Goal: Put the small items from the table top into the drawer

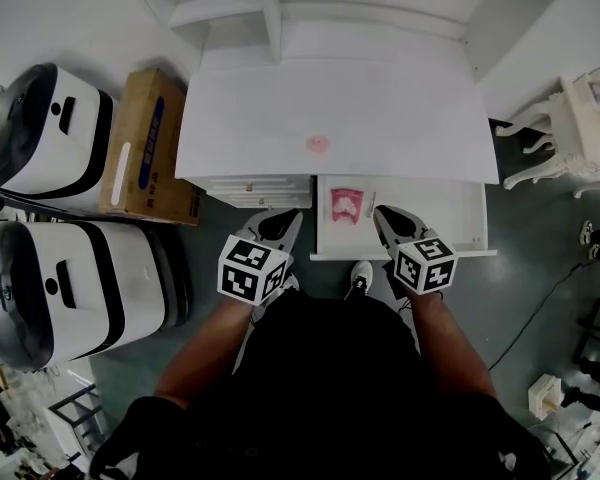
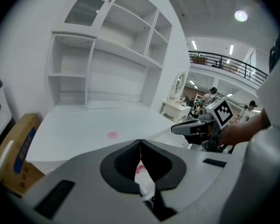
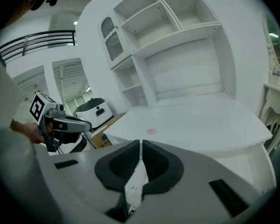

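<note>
A small round pink item (image 1: 318,144) lies near the middle of the white table top (image 1: 410,118); it also shows in the left gripper view (image 2: 112,134) and the right gripper view (image 3: 151,131). Below the table's front edge the drawer (image 1: 450,218) is pulled out, with a red-and-white packet (image 1: 346,204) inside. My left gripper (image 1: 288,220) hovers left of the drawer, its jaws shut and empty. My right gripper (image 1: 382,214) hangs over the drawer beside the packet, also shut with nothing held.
Two white-and-black machines (image 1: 50,133) (image 1: 65,288) and a cardboard box (image 1: 145,143) stand on the floor to the left. A white shelf unit (image 1: 280,8) rises behind the table. Ornate white furniture (image 1: 580,118) sits at the right.
</note>
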`<action>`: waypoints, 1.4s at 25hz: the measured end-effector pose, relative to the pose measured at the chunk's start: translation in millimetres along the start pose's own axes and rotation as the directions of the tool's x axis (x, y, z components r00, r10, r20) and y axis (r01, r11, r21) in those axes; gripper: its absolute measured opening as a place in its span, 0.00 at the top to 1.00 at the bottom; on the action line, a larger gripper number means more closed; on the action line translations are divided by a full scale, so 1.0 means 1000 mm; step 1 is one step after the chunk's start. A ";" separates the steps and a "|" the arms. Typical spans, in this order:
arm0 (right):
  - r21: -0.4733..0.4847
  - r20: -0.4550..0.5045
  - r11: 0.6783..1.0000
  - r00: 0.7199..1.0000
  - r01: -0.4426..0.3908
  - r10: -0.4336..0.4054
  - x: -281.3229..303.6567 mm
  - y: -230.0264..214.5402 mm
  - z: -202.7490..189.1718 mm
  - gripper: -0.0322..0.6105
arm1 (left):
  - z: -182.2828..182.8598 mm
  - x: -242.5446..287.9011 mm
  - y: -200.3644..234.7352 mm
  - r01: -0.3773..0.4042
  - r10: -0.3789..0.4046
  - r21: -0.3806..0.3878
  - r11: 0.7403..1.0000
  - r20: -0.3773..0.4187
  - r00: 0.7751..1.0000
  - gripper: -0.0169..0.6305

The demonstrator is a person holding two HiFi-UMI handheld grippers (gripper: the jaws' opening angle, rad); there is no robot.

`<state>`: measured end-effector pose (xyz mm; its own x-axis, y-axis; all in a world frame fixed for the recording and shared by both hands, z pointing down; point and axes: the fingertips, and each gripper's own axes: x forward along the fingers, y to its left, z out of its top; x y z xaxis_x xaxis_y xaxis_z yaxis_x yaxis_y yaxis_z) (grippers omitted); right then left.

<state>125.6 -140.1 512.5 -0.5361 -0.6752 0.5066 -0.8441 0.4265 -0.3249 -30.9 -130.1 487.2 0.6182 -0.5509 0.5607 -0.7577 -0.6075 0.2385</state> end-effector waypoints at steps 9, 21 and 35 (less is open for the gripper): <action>-0.067 -0.026 0.998 1.000 -0.016 0.015 0.046 -0.001 0.019 0.89 | -0.023 -0.008 0.027 -0.070 0.067 -0.046 0.996 -0.063 0.996 0.96; -0.241 -0.131 0.971 0.991 0.002 -0.035 0.165 -0.010 0.031 0.86 | -0.045 -0.042 0.061 -0.165 0.159 -0.137 0.977 -0.056 0.986 0.96; -0.405 -0.290 0.914 0.951 -0.021 -0.106 0.262 -0.027 0.006 0.79 | -0.065 -0.063 0.090 -0.243 0.229 -0.228 0.943 -0.086 0.970 0.96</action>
<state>8.1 -332.6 649.4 -0.4211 -0.5131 0.7479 -0.7616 0.6478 0.0156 -152.0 -112.8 524.8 0.4079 -0.6238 0.6667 -0.9123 -0.3082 0.2698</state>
